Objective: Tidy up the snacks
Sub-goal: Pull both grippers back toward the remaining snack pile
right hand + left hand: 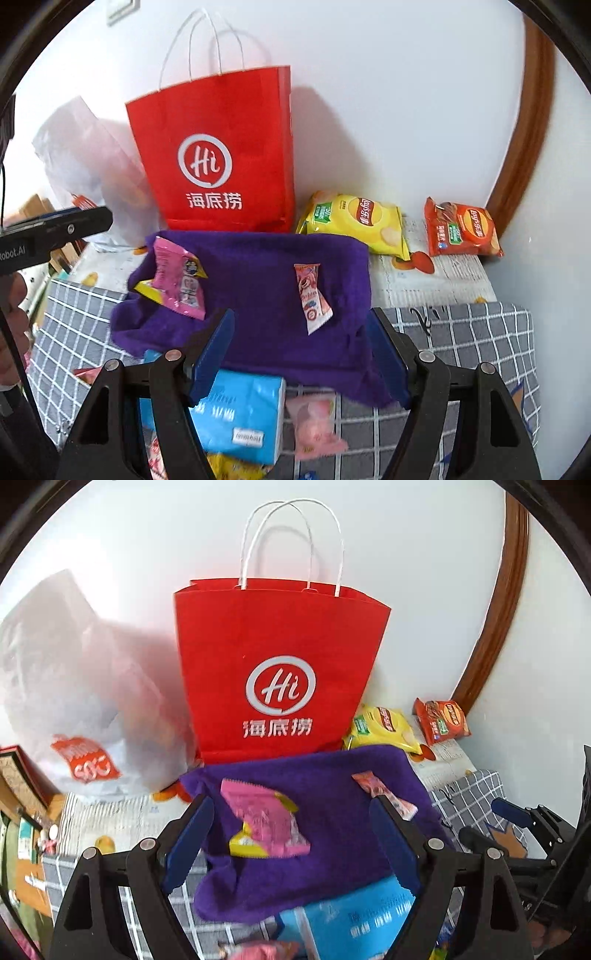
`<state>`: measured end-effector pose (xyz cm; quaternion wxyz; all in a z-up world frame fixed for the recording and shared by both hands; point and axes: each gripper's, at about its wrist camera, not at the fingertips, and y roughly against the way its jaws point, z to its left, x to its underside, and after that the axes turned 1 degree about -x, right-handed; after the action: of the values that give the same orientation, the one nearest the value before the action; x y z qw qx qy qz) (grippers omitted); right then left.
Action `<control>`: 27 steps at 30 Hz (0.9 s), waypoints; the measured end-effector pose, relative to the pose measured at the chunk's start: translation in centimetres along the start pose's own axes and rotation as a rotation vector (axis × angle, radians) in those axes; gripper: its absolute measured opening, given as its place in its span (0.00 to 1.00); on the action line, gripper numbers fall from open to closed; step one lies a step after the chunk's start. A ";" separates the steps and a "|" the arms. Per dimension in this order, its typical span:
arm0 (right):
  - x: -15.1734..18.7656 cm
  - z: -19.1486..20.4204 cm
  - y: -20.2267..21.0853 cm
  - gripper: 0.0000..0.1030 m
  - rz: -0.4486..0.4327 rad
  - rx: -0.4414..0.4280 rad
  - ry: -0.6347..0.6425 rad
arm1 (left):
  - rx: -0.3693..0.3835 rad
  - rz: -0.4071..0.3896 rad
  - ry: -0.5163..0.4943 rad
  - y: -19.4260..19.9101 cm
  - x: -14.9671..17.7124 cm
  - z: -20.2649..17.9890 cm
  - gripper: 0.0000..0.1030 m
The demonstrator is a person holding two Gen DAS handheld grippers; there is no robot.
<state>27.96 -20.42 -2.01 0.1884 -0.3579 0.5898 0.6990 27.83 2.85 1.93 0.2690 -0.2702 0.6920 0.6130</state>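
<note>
A red paper bag stands upright against the wall. In front of it lies a purple towel. On the towel lie a pink and yellow snack packet and a slim pink packet. My left gripper is open above the towel, with the pink and yellow packet between its fingers, not held. My right gripper is open and empty over the towel's near edge. A yellow chip bag and an orange chip bag lie at the back right.
A white plastic bag slumps left of the red bag. A blue tissue pack and a pale pink packet lie on the grey checked cloth near me. A brown wooden frame curves along the right wall.
</note>
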 end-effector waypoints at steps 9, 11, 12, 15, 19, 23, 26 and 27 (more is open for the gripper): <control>3.7 -1.0 3.6 0.71 -0.023 -0.031 -0.078 | -0.032 0.034 0.002 3.5 5.0 -0.2 0.83; 4.7 -0.9 4.4 0.71 -0.030 -0.026 -0.077 | -0.030 0.041 -0.003 4.3 6.2 -0.1 0.83; 5.4 -0.7 4.8 0.71 -0.031 -0.019 -0.077 | -0.026 0.043 -0.004 4.7 6.8 -0.1 0.83; 6.9 -0.5 5.6 0.71 -0.034 -0.018 -0.082 | -0.017 0.047 -0.013 5.8 8.4 -0.1 0.83; 9.1 0.0 6.5 0.71 -0.035 -0.011 -0.090 | -0.010 0.042 -0.027 7.0 10.3 -0.1 0.83; 11.0 0.2 7.0 0.71 -0.016 -0.006 -0.094 | 0.006 0.035 -0.034 7.9 11.3 0.0 0.83; 11.9 0.3 7.0 0.71 -0.005 -0.001 -0.096 | 0.011 0.035 -0.026 8.1 11.8 0.5 0.83; 12.2 0.2 7.0 0.71 -0.002 -0.002 -0.098 | 0.012 0.039 -0.021 8.1 12.0 0.7 0.83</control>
<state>14.95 -23.75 -5.98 0.2172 -0.3240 0.5789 0.7160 13.64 3.85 -0.87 0.2659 -0.2486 0.6981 0.6166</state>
